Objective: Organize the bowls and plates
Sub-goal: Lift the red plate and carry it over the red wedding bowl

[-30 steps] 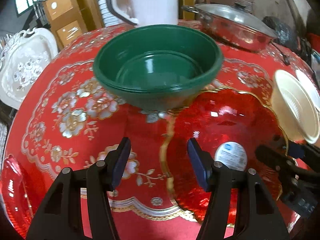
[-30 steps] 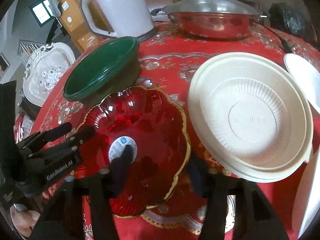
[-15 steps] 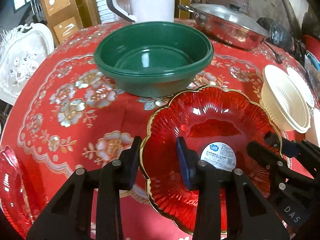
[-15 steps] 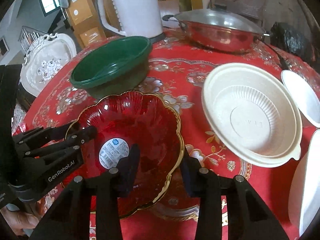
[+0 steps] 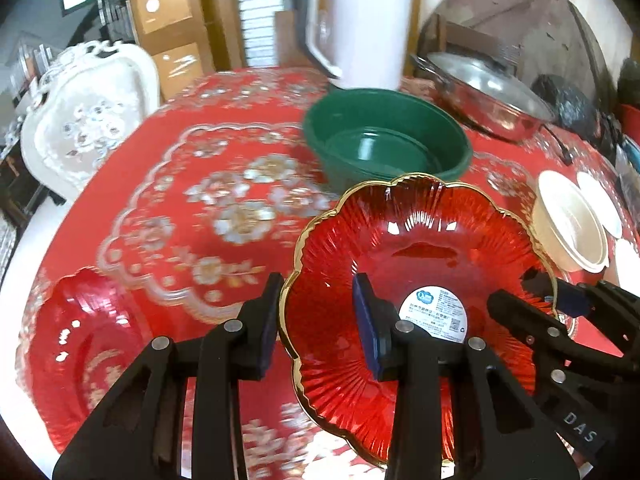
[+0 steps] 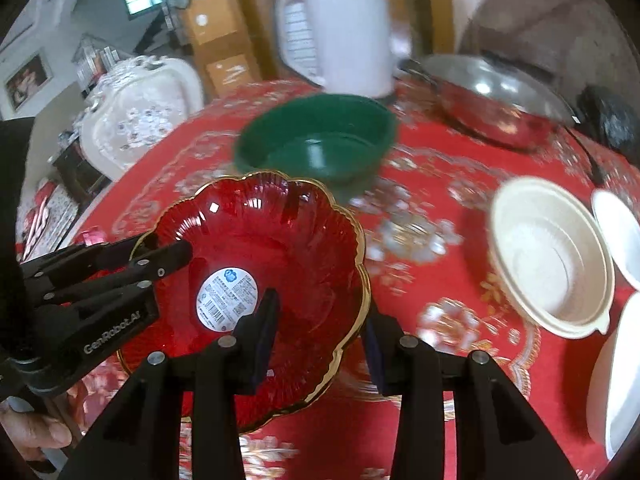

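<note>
A red scalloped glass bowl [image 5: 420, 248] with a gold rim and a round label hangs tilted above the red tablecloth, held from both sides. My left gripper [image 5: 318, 320] is shut on its left rim, one pad inside and one outside. My right gripper [image 6: 320, 336] is shut on the opposite rim [image 6: 360, 280] in the same way. Each view also shows the other gripper [image 5: 560, 308] [image 6: 160, 252] clamped on the bowl [image 6: 280, 240]. Behind it sit stacked green bowls [image 5: 384, 152] [image 6: 320, 148]. A white disposable bowl [image 5: 568, 224] [image 6: 548, 256] lies to the right.
A second red plate [image 5: 80, 340] lies at the table's near left edge. At the back stand a white jug [image 5: 360, 28] and a lidded steel pot [image 5: 480, 92]. More white dishes [image 6: 616, 232] crowd the right edge. A white chair [image 5: 88, 120] stands beyond the left edge.
Both grippers closed on the red bowl's rim and raised it off the cloth, drawing it back from the green bowls. The views are now blurred by motion.
</note>
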Motion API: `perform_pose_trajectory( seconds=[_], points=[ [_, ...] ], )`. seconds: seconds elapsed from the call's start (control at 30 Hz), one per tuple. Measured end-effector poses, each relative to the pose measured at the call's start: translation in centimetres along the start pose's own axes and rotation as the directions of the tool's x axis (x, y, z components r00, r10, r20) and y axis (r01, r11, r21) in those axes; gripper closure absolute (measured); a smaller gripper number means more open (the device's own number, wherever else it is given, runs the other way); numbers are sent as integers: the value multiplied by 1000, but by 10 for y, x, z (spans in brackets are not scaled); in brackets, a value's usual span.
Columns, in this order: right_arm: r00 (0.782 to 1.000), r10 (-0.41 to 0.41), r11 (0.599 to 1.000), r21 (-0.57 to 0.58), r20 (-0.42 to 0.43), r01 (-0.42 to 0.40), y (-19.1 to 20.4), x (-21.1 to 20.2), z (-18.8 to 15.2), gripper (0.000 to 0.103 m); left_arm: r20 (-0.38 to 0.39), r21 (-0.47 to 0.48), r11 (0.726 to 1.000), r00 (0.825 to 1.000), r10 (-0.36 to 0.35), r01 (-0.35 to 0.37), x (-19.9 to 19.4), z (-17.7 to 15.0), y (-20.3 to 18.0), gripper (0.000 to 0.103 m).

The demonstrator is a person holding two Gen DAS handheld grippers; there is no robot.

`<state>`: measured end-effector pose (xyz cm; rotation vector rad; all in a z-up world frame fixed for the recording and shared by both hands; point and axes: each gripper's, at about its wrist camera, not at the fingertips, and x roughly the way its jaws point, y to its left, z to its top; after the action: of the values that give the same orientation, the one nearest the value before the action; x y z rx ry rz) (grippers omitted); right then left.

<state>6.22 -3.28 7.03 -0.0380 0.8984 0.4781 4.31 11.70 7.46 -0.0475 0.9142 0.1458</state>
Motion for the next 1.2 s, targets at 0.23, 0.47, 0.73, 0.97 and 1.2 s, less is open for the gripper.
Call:
perform_pose_trajectory(
  seconds=[0.23, 0.47, 0.73, 0.97, 1.2],
  points=[
    [998, 57, 996, -72, 20, -56, 46, -3, 11, 62, 23, -60, 997, 999, 44, -43, -22, -11, 46, 68],
    [995, 101, 985, -141, 11, -99, 92, 1, 18, 62, 48, -127, 988, 995, 89, -82, -44, -25, 95, 68],
    [987, 161, 959, -233, -14, -160, 154, 14, 22, 62, 59, -202, 967, 984, 168, -153, -70, -46, 155, 68],
    [975, 203, 931, -292, -84, -219, 200, 40, 13, 62, 34, -251, 943, 972, 234, -218, -78, -73, 197, 68],
    [969, 191, 919, -316, -159, -233, 225, 65, -2, 61, -20, -264, 932, 968, 252, -248, -62, -95, 215, 68]
  ],
)
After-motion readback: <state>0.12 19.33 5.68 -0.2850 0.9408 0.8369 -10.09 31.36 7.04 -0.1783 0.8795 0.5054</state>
